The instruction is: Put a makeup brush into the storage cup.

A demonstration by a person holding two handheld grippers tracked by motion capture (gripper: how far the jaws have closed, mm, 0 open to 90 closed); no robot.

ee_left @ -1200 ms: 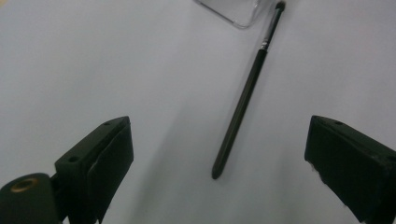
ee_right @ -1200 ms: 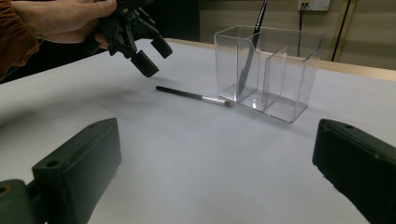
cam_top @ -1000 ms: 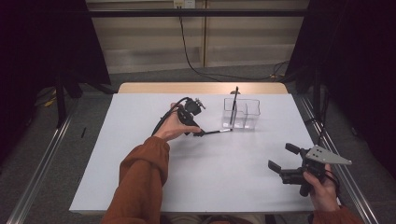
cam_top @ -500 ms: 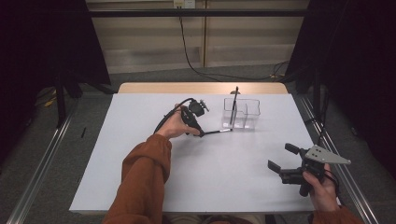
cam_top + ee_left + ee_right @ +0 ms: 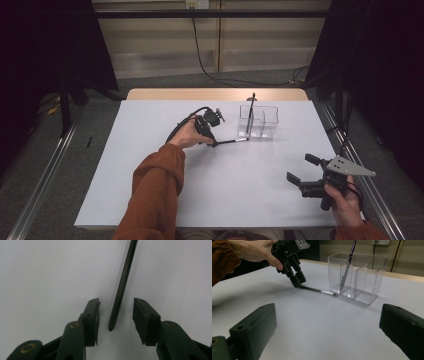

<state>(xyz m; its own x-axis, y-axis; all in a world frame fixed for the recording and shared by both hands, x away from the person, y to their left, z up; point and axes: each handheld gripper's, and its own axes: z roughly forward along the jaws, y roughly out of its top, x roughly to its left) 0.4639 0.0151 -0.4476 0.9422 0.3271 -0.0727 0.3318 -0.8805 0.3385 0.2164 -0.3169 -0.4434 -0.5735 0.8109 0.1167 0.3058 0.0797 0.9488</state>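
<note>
Left hand-held gripper [image 5: 214, 142] is tipped down onto the worktop [image 5: 150, 165], w/ the dark end of a thin black pen [image 5: 121, 287] lying flat between its jaws. Its jaws have just been closing: earlier they stood much wider, now they've narrowed round the pen end. In the left gripper view there's a gap showing on both sides of the shaft, so the pads aren't pressing yet – spread, not pinching. The hand itself has barely shifted vs. a moment ago; same spot, only the jaws changed.

Pen runs away from the left gripper's jaws toward the clear plastic holder [image 5: 259, 121], its silver tip ending just short of the holder's base. The holder has two compartments & sits just beyond the gripper; a second dark pen [image 5: 347, 267] already leans in the compartment nearer the left gripper.

Right hand-held gripper [image 5: 309, 172] hovers well apart, off near the worktop's edge, jaws wide, nothing between them. It hasn't moved.

Judgement: the pick-up is underway, approach is done, grip is prob. next. Since the pads bracket the very end of the pen, not its middle, it may swing or droop once lifted. If closing finishes cleanly, the likely follow-up is lifting it & dropping it upright into the holder.
</note>
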